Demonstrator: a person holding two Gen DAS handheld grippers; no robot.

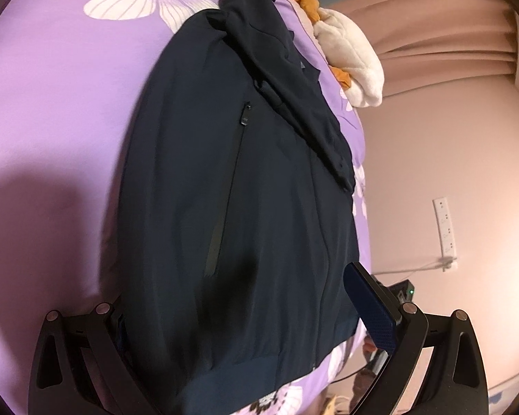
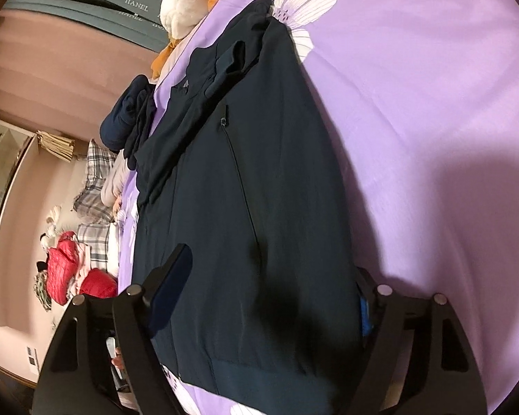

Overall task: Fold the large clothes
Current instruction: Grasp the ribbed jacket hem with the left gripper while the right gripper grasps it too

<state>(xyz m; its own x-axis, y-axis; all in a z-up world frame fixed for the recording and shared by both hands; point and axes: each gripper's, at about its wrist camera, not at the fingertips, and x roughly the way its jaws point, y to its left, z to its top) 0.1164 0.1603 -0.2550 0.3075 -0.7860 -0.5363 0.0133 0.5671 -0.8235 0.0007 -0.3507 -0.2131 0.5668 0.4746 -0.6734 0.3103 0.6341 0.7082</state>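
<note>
A dark navy zip jacket lies flat on a purple flowered bedsheet. One sleeve is folded across its upper part. My left gripper hovers over the jacket's lower part near the hem, and it is open. One of its fingers is over the jacket's right edge; the other is half hidden at the left edge. My right gripper is open too, straddling the same lower part of the jacket. Its left finger lies over the cloth, and its right finger is at the jacket's edge.
A white and orange plush toy lies by the jacket's collar end. Dark bundled clothes sit at the bed's edge. Beyond the bed are red quilted items, plaid fabric, pink curtains and a wall power strip.
</note>
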